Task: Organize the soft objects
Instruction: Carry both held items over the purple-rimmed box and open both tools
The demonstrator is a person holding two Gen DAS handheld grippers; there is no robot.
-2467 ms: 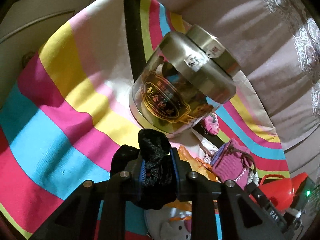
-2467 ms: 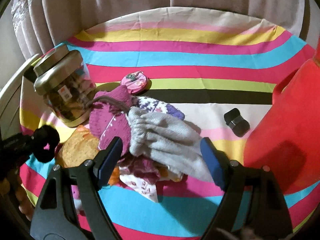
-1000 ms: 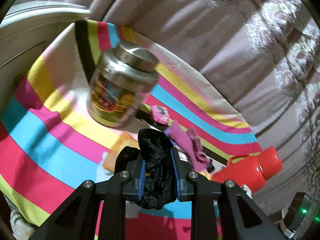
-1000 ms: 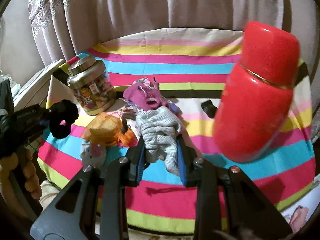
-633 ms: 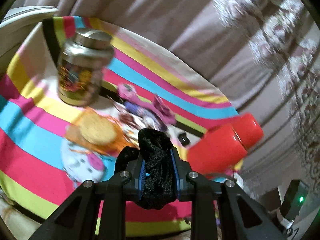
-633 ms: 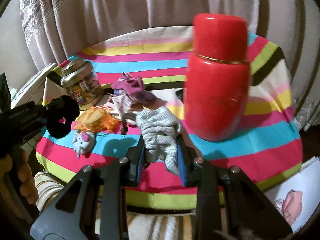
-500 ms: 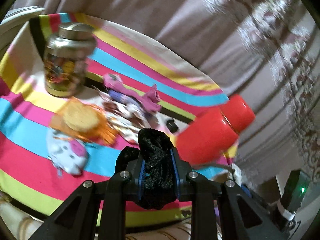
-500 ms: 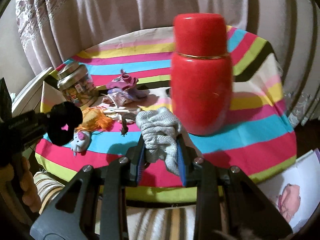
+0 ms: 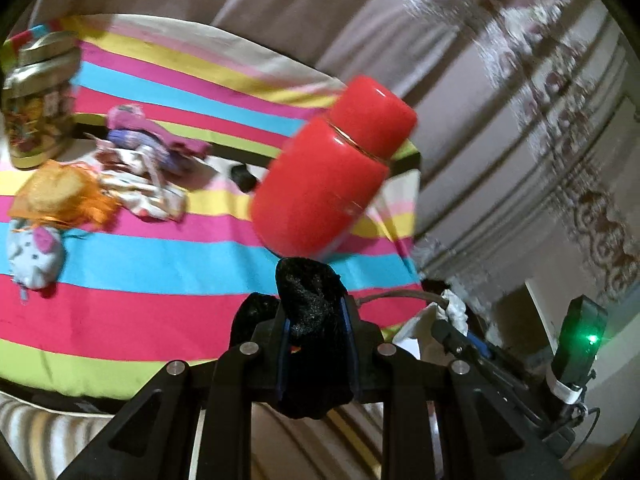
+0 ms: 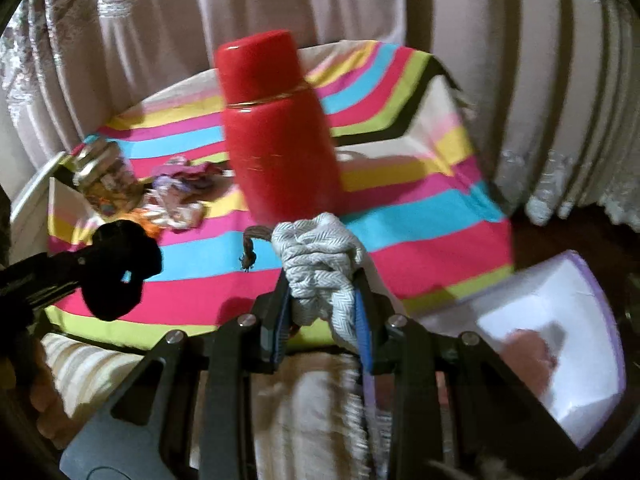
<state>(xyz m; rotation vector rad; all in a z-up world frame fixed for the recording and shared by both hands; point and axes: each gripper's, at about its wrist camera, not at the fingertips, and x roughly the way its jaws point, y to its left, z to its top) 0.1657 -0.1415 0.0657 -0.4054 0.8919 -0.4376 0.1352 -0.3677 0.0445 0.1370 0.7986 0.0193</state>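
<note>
My left gripper [image 9: 316, 320] is shut on a black fuzzy scrunchie [image 9: 310, 300], held off the near edge of the striped table; it also shows at the left of the right wrist view [image 10: 116, 268]. My right gripper [image 10: 322, 304] is shut on a grey knitted cloth [image 10: 320, 264], also held in front of the table. A pile of soft things lies on the striped cloth [image 9: 160, 264]: a purple and pink knitted piece [image 9: 148, 140], an orange pouch [image 9: 60, 196] and a small grey plush [image 9: 34, 256].
A tall red flask [image 10: 276, 132] stands near the table's right front, close ahead of both grippers. A metal-lidded jar [image 9: 36, 100] stands at the far left. A white box [image 10: 560, 332] lies low at the right. Curtains hang behind the table.
Both grippers have pulled back from the table and swung right, each keeping its hold. The pile and jar now lie farther off to the left, and the white box has come into view.
</note>
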